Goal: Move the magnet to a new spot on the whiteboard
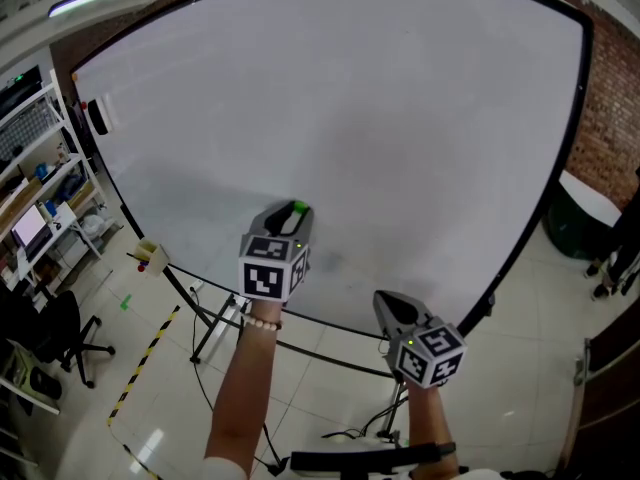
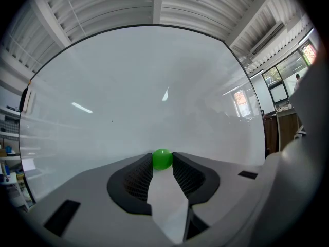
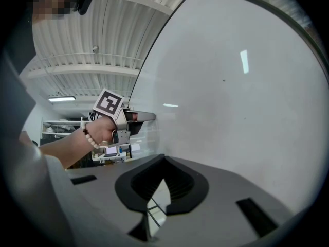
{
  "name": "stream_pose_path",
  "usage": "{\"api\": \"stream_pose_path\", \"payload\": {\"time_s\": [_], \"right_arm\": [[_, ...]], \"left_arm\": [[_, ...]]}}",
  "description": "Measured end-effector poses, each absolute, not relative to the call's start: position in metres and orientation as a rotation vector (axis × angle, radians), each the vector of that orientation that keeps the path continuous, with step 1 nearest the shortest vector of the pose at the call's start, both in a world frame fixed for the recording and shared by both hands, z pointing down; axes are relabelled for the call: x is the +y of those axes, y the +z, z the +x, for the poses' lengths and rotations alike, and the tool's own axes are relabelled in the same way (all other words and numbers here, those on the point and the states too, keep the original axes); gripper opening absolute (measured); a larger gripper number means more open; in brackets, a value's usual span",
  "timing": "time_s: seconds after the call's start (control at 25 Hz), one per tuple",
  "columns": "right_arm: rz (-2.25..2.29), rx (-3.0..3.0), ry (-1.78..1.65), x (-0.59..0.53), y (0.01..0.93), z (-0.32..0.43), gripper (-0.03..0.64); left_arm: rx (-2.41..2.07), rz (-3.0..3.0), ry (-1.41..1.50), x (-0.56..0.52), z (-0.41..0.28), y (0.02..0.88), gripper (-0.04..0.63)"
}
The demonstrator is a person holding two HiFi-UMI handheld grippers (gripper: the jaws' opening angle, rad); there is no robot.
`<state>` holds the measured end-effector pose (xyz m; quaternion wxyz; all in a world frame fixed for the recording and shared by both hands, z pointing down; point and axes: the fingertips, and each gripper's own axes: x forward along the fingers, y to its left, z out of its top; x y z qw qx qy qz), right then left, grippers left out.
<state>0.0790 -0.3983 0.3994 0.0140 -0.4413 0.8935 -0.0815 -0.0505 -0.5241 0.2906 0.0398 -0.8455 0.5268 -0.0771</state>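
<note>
A small green round magnet [image 2: 162, 159] sits pinched between the tips of my left gripper [image 2: 162, 165], which is shut on it. In the head view the left gripper [image 1: 296, 214] is raised to the lower middle of the big whiteboard [image 1: 350, 118], with the magnet [image 1: 298, 207] at or very near the board's surface. From the right gripper view, the left gripper [image 3: 146, 117] points at the whiteboard [image 3: 247, 112]. My right gripper [image 1: 386, 301] hangs lower, below the board's bottom edge, and its tips [image 3: 163, 159] meet with nothing between them.
An eraser [image 1: 98, 116] clings near the board's left edge. Shelves [image 1: 40, 168] and an office chair [image 1: 62, 336] stand at the left. The board's stand legs [image 1: 215, 326] and yellow-black floor tape [image 1: 140, 368] lie below. A brick wall [image 1: 610, 118] and a dark bin [image 1: 568, 223] are at the right.
</note>
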Motion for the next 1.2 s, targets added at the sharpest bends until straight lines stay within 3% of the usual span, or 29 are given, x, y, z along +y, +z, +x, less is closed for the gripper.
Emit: {"api": "stream_pose_path", "payload": {"time_s": [0.36,0.84,1.04,1.2], "right_arm": [[-1.35,2.799,-0.257,-0.4,0.397,0.071,0.008],[-1.243,2.862,-0.268,-0.382,0.393,0.01,0.008],[-1.192,2.891,-0.276,-0.37,0.394,-0.027,0.008],[-1.168,2.925,-0.296,-0.348,0.404,-0.058,0.008]], "left_arm": [[1.622,-2.593,-0.178,-0.516,-0.053,0.29,0.129],[1.755,-2.61,-0.032,-0.424,-0.136,0.313,0.125],[1.853,-2.613,0.019,-0.378,-0.181,0.345,0.002],[1.933,-2.682,0.063,-0.338,-0.21,0.383,0.002]]}}
